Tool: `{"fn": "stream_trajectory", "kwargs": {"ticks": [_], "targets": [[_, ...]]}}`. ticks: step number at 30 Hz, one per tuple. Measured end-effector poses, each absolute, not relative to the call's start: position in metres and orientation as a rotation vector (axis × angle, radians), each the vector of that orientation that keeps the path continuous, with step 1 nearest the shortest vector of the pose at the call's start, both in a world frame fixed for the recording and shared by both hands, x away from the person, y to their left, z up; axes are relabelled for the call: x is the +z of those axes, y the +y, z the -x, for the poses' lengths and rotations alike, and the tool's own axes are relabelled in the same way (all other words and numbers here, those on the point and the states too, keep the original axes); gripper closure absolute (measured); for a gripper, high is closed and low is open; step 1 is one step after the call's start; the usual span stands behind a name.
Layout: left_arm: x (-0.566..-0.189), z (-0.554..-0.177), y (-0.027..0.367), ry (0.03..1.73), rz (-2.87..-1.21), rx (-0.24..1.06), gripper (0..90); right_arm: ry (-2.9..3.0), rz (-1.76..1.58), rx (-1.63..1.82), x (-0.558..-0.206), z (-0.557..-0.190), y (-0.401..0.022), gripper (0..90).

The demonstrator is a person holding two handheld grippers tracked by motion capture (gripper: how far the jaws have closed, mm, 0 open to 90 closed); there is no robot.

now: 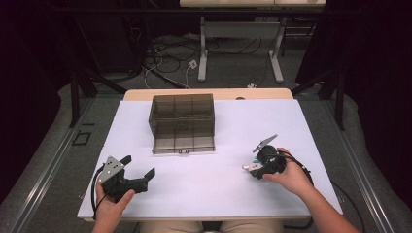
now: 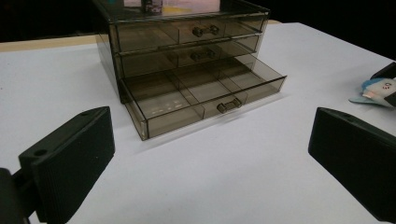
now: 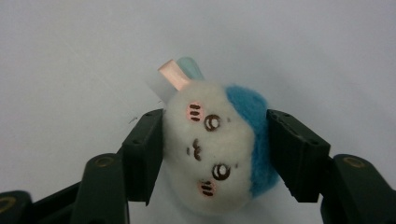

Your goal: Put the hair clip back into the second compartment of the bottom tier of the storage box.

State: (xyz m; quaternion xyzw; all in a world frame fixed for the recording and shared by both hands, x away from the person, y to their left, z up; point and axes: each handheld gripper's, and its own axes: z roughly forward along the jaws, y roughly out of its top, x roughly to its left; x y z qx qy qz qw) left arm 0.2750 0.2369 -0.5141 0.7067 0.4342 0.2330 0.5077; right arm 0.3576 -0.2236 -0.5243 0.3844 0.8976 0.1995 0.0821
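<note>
Gripping the small plush toy (image 3: 219, 149) near the bench's right edge, the right tool (image 1: 253, 168) has its jaws pressed on both sides of it, so pickup looks under way. The left tool (image 1: 141, 173) waits open near the front-left corner. Next, I judge, comes lifting the toy toward the open bottom drawer (image 2: 205, 100) of the smoked drawer box (image 1: 182, 121) mid-bench.

My high view looks forward and down from above the near edge of the bench (image 1: 145, 194), far enough back to take in the whole white top and the floor beyond. My left tool (image 2: 210, 163) camera sits low and level, facing the smoky drawer cabinet (image 2: 187, 70) at middling range, which the high view shares, plus a sliver of plush toy (image 2: 373, 91) at its right edge. My right tool (image 3: 215, 154) camera looks down very close on that same toy
</note>
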Motion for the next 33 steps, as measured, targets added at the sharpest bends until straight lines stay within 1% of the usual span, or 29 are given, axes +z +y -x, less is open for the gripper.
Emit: {"fn": "stream_trajectory", "kwargs": {"ticks": [1,8,23,33], "targets": [[-0.5141,-0.2751,0.2369,1.047,-1.703,0.561,1.0,2.685,-1.106,0.598,-0.5244,-0.3594,-0.2250,40.9],[-0.5142,-0.2753,0.2372,1.045,-1.706,0.561,1.1,2.692,-1.106,0.619,-0.5245,-0.3592,-0.2253,42.4],[-0.5141,-0.2755,0.2387,1.050,-1.707,0.563,1.1,2.683,-1.104,0.618,-0.5201,-0.3575,-0.2266,43.1],[-0.5144,-0.2756,0.2380,1.057,-1.705,0.552,1.4,2.629,-1.098,0.736,-0.5157,-0.3551,-0.2259,43.3]]}}
